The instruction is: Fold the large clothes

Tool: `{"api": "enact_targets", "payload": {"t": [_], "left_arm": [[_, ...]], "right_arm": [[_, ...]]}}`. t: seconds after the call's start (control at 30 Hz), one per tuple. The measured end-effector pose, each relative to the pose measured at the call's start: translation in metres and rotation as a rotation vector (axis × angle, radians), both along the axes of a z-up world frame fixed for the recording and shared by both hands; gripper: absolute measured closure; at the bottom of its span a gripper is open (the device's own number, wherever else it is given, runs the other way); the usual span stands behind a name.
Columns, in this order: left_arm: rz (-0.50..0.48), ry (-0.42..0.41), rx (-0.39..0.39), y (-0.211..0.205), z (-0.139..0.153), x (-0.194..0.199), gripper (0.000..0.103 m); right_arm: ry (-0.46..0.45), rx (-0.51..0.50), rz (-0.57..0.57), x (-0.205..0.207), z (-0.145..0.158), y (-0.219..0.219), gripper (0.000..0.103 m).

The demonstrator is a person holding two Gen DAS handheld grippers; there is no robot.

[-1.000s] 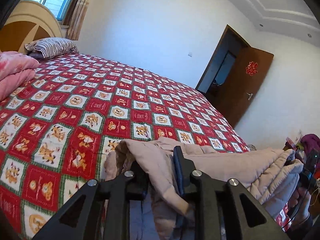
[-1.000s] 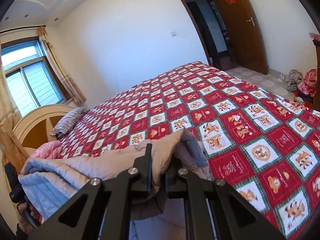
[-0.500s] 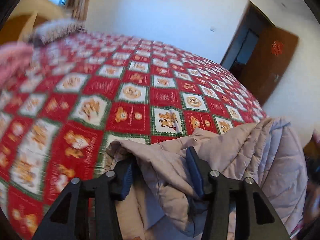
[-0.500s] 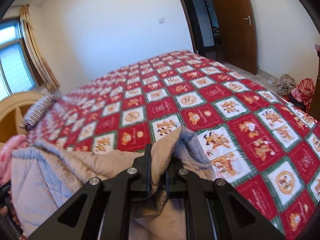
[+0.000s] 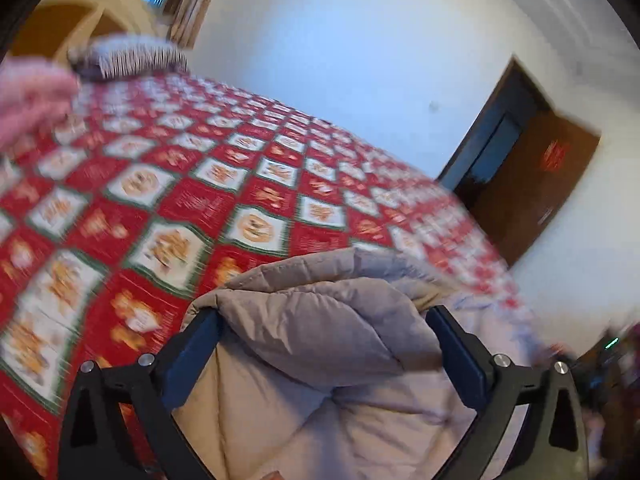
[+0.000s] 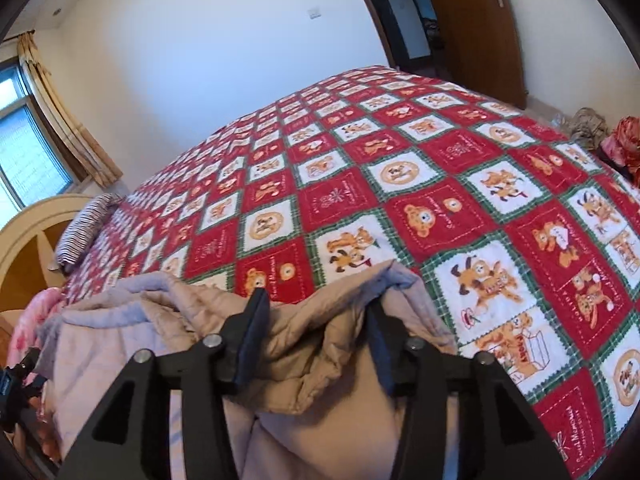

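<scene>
Fabric of a padded beige coat (image 5: 320, 344) filled the space between the two fingers of the left gripper (image 5: 324, 320). The jaws of this gripper stood wide apart, with a thick fold of the coat bulging up between them and over the tips; the fingers (image 5: 192, 356) were beside the fold and did not squeeze it. The left wrist view was blurred, so finer contact could not be judged.

The right gripper (image 6: 316, 316) was also spread, less widely. A ridge of the same coat (image 6: 320, 344) lay between its fingers (image 6: 252, 332), and the grey lining showed at the edge just ahead of the tips. Whether the pads touched the cloth there, I cannot tell for sure. To the left of this gripper the coat continued in a loose crumpled heap.

Ahead of both grippers stretched the bed, covered with a red and white checked bedspread (image 6: 400, 184) with bear pictures; the coat lay at its near edge, directly under the jaws. Far ahead and to the left of the right gripper a striped pillow (image 6: 86, 228) rested against a rounded wooden headboard (image 6: 28, 240), and something pink (image 6: 28, 320) lay close on the left side. A brown door (image 6: 472, 20) stood open far ahead on the right.
</scene>
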State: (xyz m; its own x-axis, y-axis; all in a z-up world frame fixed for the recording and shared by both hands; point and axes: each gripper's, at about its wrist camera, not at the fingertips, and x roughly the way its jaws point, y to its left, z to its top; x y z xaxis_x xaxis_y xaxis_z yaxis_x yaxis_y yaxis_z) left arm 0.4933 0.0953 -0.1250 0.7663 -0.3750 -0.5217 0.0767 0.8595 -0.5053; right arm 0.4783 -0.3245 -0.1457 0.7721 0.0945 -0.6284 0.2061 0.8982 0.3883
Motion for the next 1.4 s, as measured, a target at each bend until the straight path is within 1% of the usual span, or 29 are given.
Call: {"api": "enact_targets", "payload": {"t": [0.03, 0.07, 0.1, 0.13, 0.2, 0.23, 0.27, 0.3, 0.37, 0.4, 0.43, 0.47, 0.5, 0.53, 0.57, 0.6, 0.63, 0.67, 0.7, 0.73, 0.77, 0.8, 0.9, 1.0, 1.17, 1.4], "left_arm": [[0.016, -0.003, -0.017, 0.004, 0.001, 0.0, 0.001], [0.038, -0.022, -0.008, 0.007, 0.006, -0.003, 0.001], [0.061, -0.056, 0.036, 0.008, 0.015, -0.007, 0.001], [0.078, -0.073, 0.067, 0.008, 0.02, -0.009, 0.001], [0.126, -0.104, 0.119, 0.008, 0.032, -0.015, 0.001], [0.136, -0.114, 0.139, 0.005, 0.035, -0.018, 0.001], [0.143, -0.128, 0.178, -0.003, 0.04, -0.022, 0.001], [0.144, -0.142, 0.214, -0.01, 0.042, -0.024, 0.001], [0.119, -0.197, 0.305, -0.037, 0.046, -0.032, 0.001], [0.097, -0.218, 0.358, -0.052, 0.044, -0.035, 0.001], [0.082, -0.23, 0.404, -0.063, 0.041, -0.036, 0.001], [0.069, -0.246, 0.455, -0.076, 0.037, -0.036, 0.001], [0.055, -0.257, 0.491, -0.084, 0.032, -0.034, 0.001], [0.041, -0.257, 0.547, -0.095, 0.025, -0.03, 0.001], [0.042, -0.25, 0.589, -0.1, 0.018, -0.027, 0.001], [0.055, -0.229, 0.626, -0.102, 0.009, -0.019, 0.001], [0.063, -0.198, 0.638, -0.102, 0.001, -0.015, 0.001], [0.078, -0.129, 0.64, -0.097, -0.011, -0.004, 0.001], [0.099, -0.062, 0.624, -0.089, -0.024, 0.005, 0.001], [0.119, -0.002, 0.604, -0.081, -0.035, 0.011, 0.001], [0.134, 0.064, 0.562, -0.069, -0.049, 0.018, 0.001], [0.14, 0.095, 0.511, -0.059, -0.058, 0.021, 0.001], [0.17, 0.107, 0.398, -0.04, -0.071, 0.018, 0.001], [0.183, 0.111, 0.358, -0.037, -0.079, 0.013, 0.001], [0.181, 0.138, 0.342, -0.038, -0.084, 0.016, 0.001], [0.164, 0.168, 0.34, -0.043, -0.087, 0.019, 0.001]], "right_arm": [[-0.007, 0.015, 0.012, 0.0, 0.0, -0.001, 0.048], [-0.017, 0.042, 0.03, -0.003, 0.001, -0.004, 0.046], [-0.028, 0.053, 0.031, -0.004, 0.003, -0.006, 0.044], [-0.044, 0.063, 0.025, -0.007, 0.006, -0.009, 0.043], [-0.076, 0.094, 0.014, -0.012, 0.015, -0.012, 0.035], [-0.089, 0.091, -0.005, -0.014, 0.021, -0.013, 0.031], [-0.106, 0.07, -0.034, -0.016, 0.026, -0.012, 0.019], [-0.134, 0.023, -0.079, -0.02, 0.035, -0.009, 0.011], [-0.184, -0.088, -0.158, -0.03, 0.052, 0.004, 0.009], [-0.19, -0.133, -0.169, -0.032, 0.057, 0.013, 0.009], [-0.192, -0.169, -0.155, -0.032, 0.06, 0.025, 0.009], [-0.195, -0.211, -0.109, -0.033, 0.062, 0.044, 0.009], [-0.194, -0.234, -0.073, -0.033, 0.061, 0.057, 0.009], [-0.187, -0.267, -0.009, -0.032, 0.057, 0.078, 0.009], [-0.177, -0.298, 0.049, -0.031, 0.052, 0.097, 0.01], [-0.165, -0.344, 0.132, -0.031, 0.042, 0.121, 0.01], [-0.163, -0.386, 0.183, -0.03, 0.034, 0.137, 0.01], [-0.161, -0.455, 0.221, -0.029, 0.025, 0.154, 0.011], [-0.153, -0.506, 0.236, -0.026, 0.015, 0.163, 0.011], [-0.143, -0.533, 0.244, -0.022, 0.008, 0.167, 0.011], [-0.121, -0.543, 0.249, -0.015, 0.0, 0.169, 0.011], [-0.107, -0.538, 0.243, -0.013, -0.005, 0.167, 0.011], [-0.054, -0.493, 0.194, 0.003, -0.021, 0.15, 0.011], [0.003, -0.42, 0.175, 0.014, -0.032, 0.133, 0.012], [0.04, -0.437, 0.182, 0.021, -0.042, 0.138, 0.01], [0.096, -0.411, 0.185, 0.03, -0.052, 0.133, 0.007]]}}
